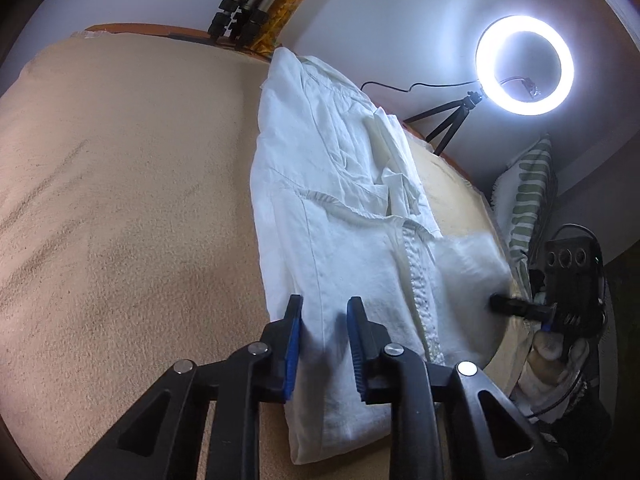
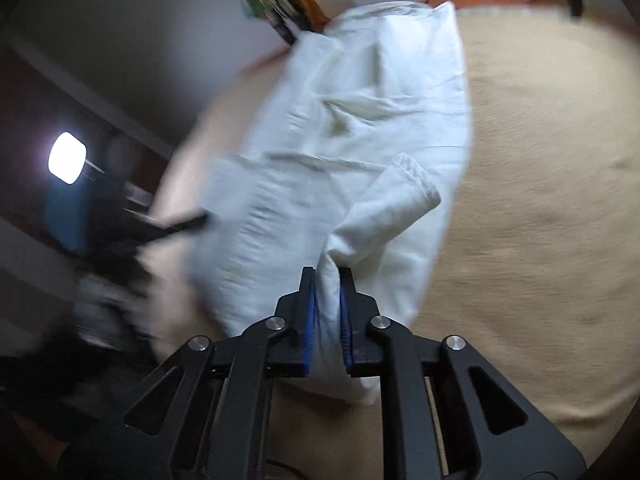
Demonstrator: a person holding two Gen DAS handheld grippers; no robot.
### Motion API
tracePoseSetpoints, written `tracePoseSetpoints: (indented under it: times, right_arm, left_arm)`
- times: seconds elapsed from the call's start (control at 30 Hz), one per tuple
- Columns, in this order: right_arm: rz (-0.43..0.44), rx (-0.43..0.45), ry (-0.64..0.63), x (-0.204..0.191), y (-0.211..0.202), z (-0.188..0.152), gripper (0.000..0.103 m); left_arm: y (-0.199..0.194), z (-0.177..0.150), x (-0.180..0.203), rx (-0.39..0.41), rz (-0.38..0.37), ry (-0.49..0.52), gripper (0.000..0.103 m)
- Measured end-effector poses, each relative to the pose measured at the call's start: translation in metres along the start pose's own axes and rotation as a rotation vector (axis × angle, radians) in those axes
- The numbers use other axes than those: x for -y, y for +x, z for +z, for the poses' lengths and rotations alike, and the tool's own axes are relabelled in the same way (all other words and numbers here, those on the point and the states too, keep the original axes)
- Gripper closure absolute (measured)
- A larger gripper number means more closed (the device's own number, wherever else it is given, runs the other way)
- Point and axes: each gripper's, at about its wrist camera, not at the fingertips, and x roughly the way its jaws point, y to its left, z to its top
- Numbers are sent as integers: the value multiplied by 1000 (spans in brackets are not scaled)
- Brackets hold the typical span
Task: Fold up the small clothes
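One white garment (image 1: 340, 208) lies lengthwise on the tan blanket (image 1: 120, 220), doubled along its length into a long band, with a loose sleeve or flap (image 2: 394, 204) still rumpled on top, so you are partway: the lengthwise fold looks done, the crosswise folds and smoothing remain by my reading. Your left gripper (image 1: 322, 336) sits at the near end, jaws apart with cloth running between them; the pads do not visibly press it. Your right gripper (image 2: 328, 312) has its jaws pinched on a gathered ridge of the near edge, fabric squeezed between the blue pads. Right view is motion-blurred; detail there is poor. Blanket covers a table with an orange-brown edge (image 1: 132, 28). Beyond it: a lit ring light (image 1: 524, 64) on a small tripod, folded tripod legs (image 1: 240, 12) at the far edge, a striped cushion (image 1: 528, 200) to the side, plain pale walls.
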Motion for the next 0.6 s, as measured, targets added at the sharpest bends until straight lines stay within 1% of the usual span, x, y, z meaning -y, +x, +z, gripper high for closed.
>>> tracePoseSetpoints:
  times: [0.03,0.07,0.1,0.13,0.2,0.27,0.3,0.33,0.4,0.47,0.57,0.6]
  right_arm:
    - [55,22,27,12,-3,1,92]
    - [78,27,49,22,-2,2,92]
    - [81,12,73,33,0,2,92]
    - [52,-14,69,40,5,2,92]
    - [-43,-63,27,41,12,1,90]
    - [-108,-85,-3,36,13,2,81]
    - [-149,-86,-20,31,10,4,72]
    - [-191,-79,-38,27,7,6,68]
    - [-289,-66,-81,15,1,12,66]
    - [-364,-52,-144,1,-3,17,66]
    - [-396,-77,-203,-6,4,20,66]
    - [-415,-94,-208,-3,11,21,66]
  left_arm:
    - [-1,0,-1,3,-2,-5,84]
    - [-1,0,-1,4,-5,-11,84]
    - [0,1,-2,3,-9,-17,82]
    - [1,2,-3,4,-12,-21,80]
    - [4,3,-2,0,-13,-20,73]
    - [8,4,0,-11,-9,-11,70]
    - [8,5,1,-13,-10,-9,69]
    - [8,5,2,-12,-10,-6,68]
    - [7,7,4,-2,-3,-2,66]
    - [6,10,3,7,6,-3,66]
    - [9,12,2,5,2,-12,70]
    - [11,12,3,6,3,-3,75]
